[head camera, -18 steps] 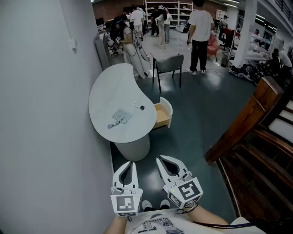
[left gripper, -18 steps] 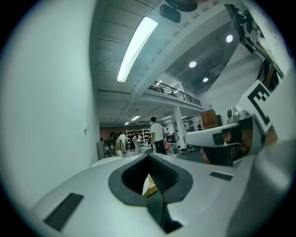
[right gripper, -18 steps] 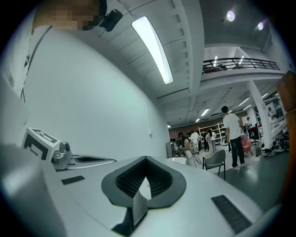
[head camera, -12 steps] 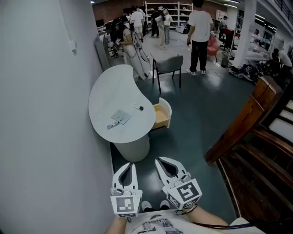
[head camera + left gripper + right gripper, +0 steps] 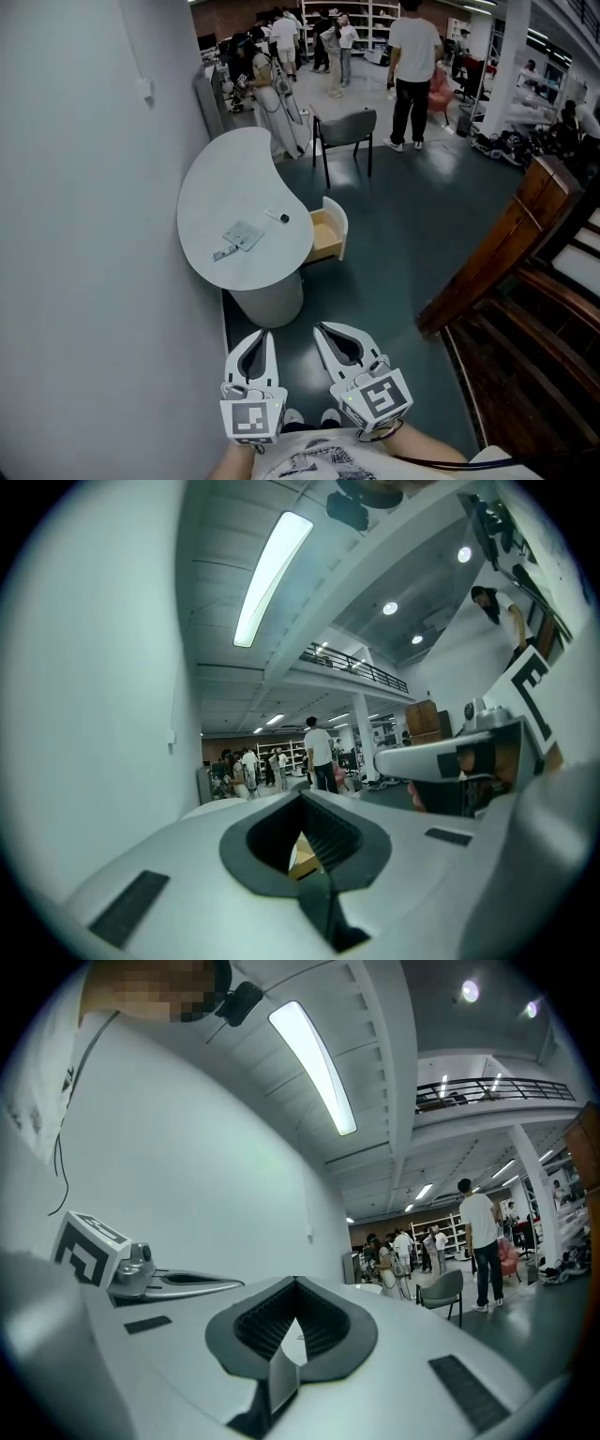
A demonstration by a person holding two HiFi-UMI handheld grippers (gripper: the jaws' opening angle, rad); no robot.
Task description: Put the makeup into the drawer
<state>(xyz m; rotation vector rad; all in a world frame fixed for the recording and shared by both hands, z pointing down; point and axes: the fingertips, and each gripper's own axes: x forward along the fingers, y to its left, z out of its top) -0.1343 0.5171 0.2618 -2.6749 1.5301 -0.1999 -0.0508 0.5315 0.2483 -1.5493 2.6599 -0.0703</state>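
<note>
The makeup lies far ahead on a white kidney-shaped table (image 5: 225, 183): a flat grey palette (image 5: 243, 234), a small dark-tipped tube (image 5: 277, 217) and a small grey piece (image 5: 220, 254). An open wooden drawer (image 5: 327, 235) juts from the table's right side. Both grippers hang low and close to me, well short of the table. My left gripper (image 5: 267, 333) is shut and holds nothing. My right gripper (image 5: 320, 328) is shut and empty beside it. In the left gripper view the jaws (image 5: 302, 795) meet, with the drawer's wood showing past them. The right gripper view shows its jaws (image 5: 296, 1281) closed.
A white wall (image 5: 84, 234) runs along the left. A grey chair (image 5: 346, 129) stands behind the table. A wooden stair rail (image 5: 506, 239) slants at the right. Several people stand at the back of the hall (image 5: 411, 56). Dark floor (image 5: 394, 244) lies between me and the drawer.
Table and drawer have slid slightly left and up in the head view. Both grippers remain shut, side by side, low in the picture.
</note>
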